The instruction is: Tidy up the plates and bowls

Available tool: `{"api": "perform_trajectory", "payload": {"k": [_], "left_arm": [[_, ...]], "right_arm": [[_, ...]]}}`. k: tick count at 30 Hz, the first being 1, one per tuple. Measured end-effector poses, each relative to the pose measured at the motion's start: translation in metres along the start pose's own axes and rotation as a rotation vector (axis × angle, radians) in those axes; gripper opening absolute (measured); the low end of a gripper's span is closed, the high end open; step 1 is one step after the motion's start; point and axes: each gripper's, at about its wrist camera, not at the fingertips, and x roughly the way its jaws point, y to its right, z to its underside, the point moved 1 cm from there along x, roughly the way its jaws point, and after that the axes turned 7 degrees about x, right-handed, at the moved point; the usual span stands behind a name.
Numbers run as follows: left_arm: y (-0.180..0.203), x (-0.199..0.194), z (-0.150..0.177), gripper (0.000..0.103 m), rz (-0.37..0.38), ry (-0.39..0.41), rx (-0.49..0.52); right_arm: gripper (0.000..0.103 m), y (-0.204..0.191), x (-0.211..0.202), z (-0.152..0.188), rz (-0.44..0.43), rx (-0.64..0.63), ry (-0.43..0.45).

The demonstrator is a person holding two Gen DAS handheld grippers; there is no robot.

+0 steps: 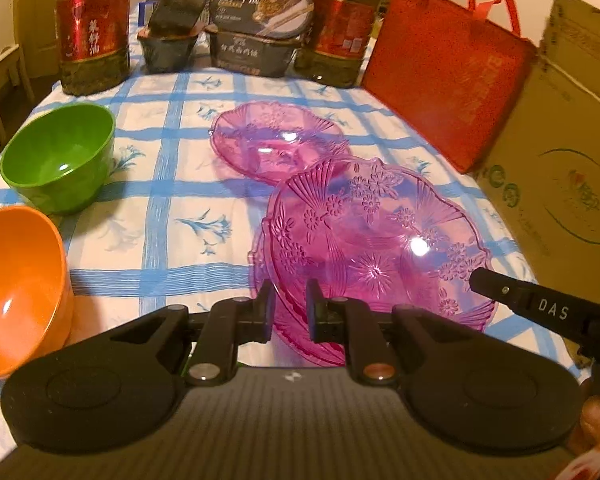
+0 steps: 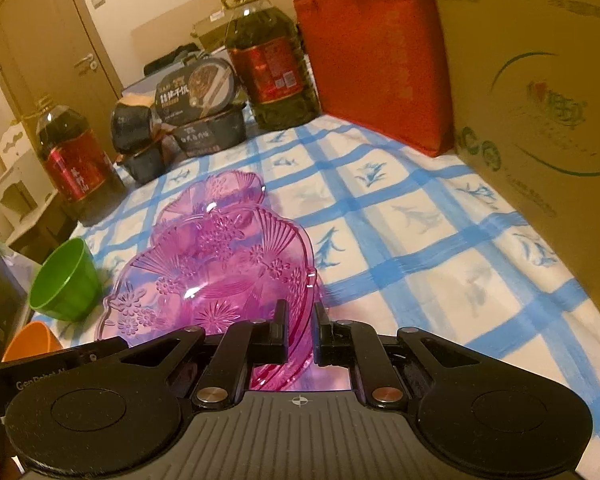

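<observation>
A see-through pink plate (image 1: 372, 240) with a flower pattern hangs tilted over the blue-checked tablecloth (image 1: 160, 248). My left gripper (image 1: 290, 300) is shut on its near rim. My right gripper (image 2: 302, 316) is shut on the opposite rim of the same pink plate (image 2: 220, 276), and its black finger (image 1: 500, 290) shows at the right in the left wrist view. A second pink plate (image 1: 276, 140) (image 2: 216, 192) lies on the cloth just beyond. A green bowl (image 1: 60, 160) (image 2: 66, 280) and an orange bowl (image 1: 16, 292) (image 2: 32, 340) stand upright at the left.
Two large oil bottles (image 1: 94, 28) (image 1: 340, 28) and stacked dark food boxes (image 1: 256, 24) line the far side. A red bag (image 1: 444, 76) and a cardboard box (image 1: 572, 152) wall off the right. The table edge runs close behind the bowls on the left.
</observation>
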Motion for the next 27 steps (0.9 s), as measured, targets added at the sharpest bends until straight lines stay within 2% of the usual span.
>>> {"api": "perform_trajectory", "payload": {"k": [7, 24, 25, 26, 27], "left_arm": [[-0.011, 0.026, -0.003, 0.014, 0.02, -0.063, -0.01], [-0.013, 0.045, -0.003, 0.016, 0.017, -0.095, -0.004], [-0.013, 0.047, -0.003, 0.022, 0.014, -0.101, 0.0], [-0.012, 0.047, -0.003, 0.023, 0.013, -0.102, 0.006], [-0.012, 0.046, -0.003, 0.024, 0.008, -0.094, 0.011]], "right_arm": [[0.011, -0.001, 0.025, 0.001, 0.027, -0.011, -0.036], [0.011, 0.0, 0.044, 0.007, 0.06, -0.019, -0.059], [0.012, 0.0, 0.046, 0.006, 0.056, -0.012, -0.067], [0.014, 0.001, 0.048, 0.006, 0.045, -0.006, -0.075], [0.022, 0.002, 0.048, 0.005, 0.032, 0.004, -0.075]]}}
